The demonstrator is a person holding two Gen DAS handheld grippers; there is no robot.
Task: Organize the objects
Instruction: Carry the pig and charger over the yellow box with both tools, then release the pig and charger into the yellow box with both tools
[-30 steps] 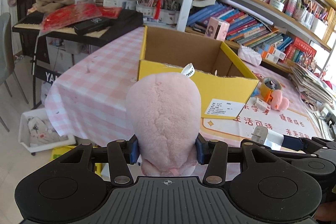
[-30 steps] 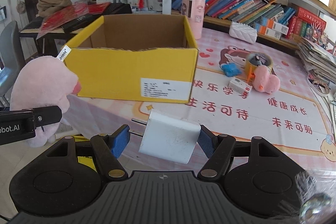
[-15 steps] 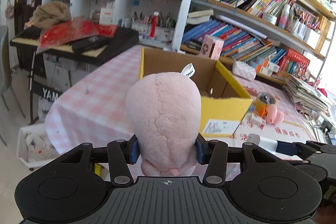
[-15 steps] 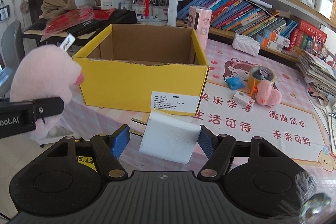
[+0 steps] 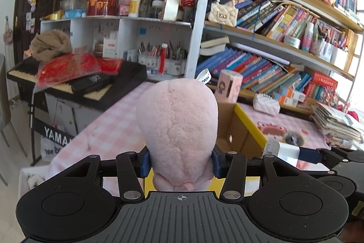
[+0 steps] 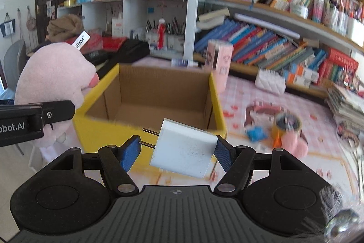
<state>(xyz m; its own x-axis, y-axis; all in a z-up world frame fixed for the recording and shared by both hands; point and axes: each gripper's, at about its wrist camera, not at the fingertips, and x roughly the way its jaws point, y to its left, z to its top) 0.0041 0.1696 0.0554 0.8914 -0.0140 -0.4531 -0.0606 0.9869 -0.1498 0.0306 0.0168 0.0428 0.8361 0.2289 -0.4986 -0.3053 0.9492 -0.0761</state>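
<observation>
Your left gripper (image 5: 179,163) clamps a pink plush toy (image 5: 178,129); your right gripper (image 6: 175,152) clamps a white charger (image 6: 184,149), both near the yellow box (image 6: 154,97)

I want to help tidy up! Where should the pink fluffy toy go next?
Probably forward and to the right, over the open yellow box. The left gripper holds the pink plush toy beside the box's left wall, not above the opening.

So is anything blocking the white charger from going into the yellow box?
Nothing visible. The right gripper holds the white charger just short of the yellow box, whose open top and bare cardboard interior lie directly ahead. The pink plush hangs off to the left.
</observation>
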